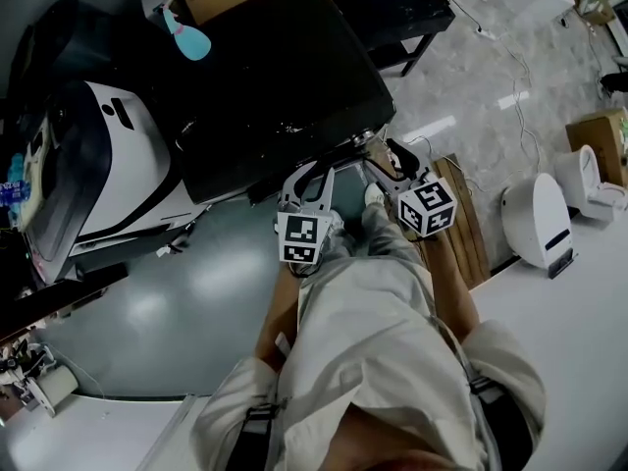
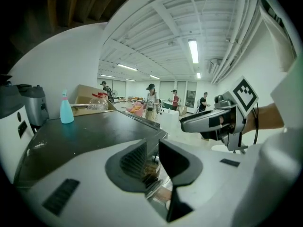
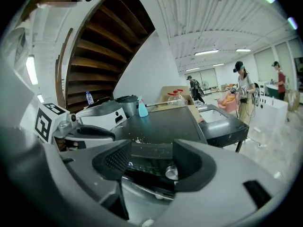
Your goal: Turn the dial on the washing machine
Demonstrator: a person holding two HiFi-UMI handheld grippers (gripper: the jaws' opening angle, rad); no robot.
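Your head camera looks steeply down onto the washing machine's black top (image 1: 285, 96). The cameras on your left hand-held gripper (image 2: 152, 157) and right hand-held gripper (image 3: 151, 163) sit low and close, facing across that same top.

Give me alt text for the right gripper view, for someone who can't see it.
The right hand-held gripper, jaws apart, faces the front edge of a dark-topped washing machine, its silver dial showing between the jaws near the right one. A blue spray bottle stands at the machine's far end; the left hand-held gripper is at left.
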